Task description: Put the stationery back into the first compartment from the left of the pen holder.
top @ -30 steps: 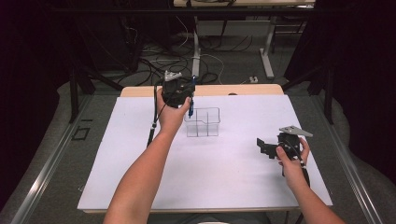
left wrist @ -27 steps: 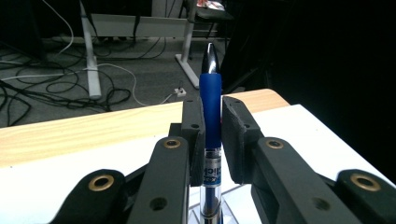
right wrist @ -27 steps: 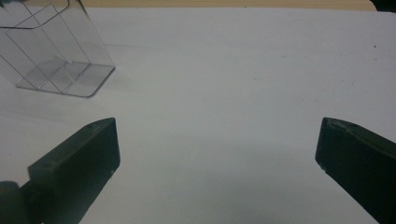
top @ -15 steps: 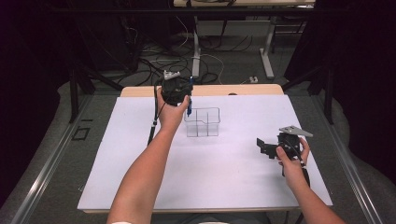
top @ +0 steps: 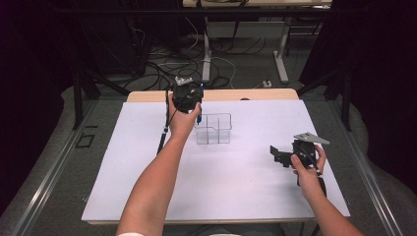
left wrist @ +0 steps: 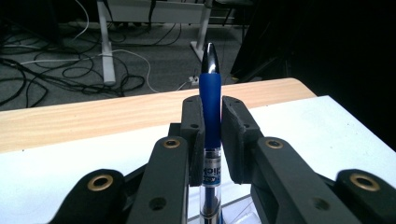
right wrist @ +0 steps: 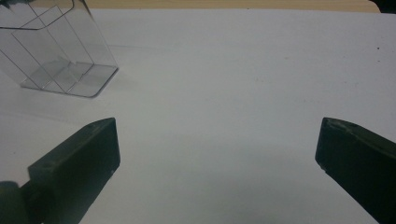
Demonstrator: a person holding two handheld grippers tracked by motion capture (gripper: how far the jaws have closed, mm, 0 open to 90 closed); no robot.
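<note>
Blue pen point(left wrist: 210, 100) upright beside clear divided box point(top: 213, 129)

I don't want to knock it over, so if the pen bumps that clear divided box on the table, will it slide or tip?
The clear box looks thin-walled and empty, so it is probably light and would likely slide on the smooth white table. It stands taller than its base depth suggests, so a bump near the rim might tip it. The pen in the left gripper looks rigid enough to shove it.

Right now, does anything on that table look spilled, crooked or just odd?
Nothing stands out. The clear divided box stands upright and unbroken on the white table, with nothing spilled. The left gripper holds a blue pen above the box; the right gripper rests open and empty.
</note>
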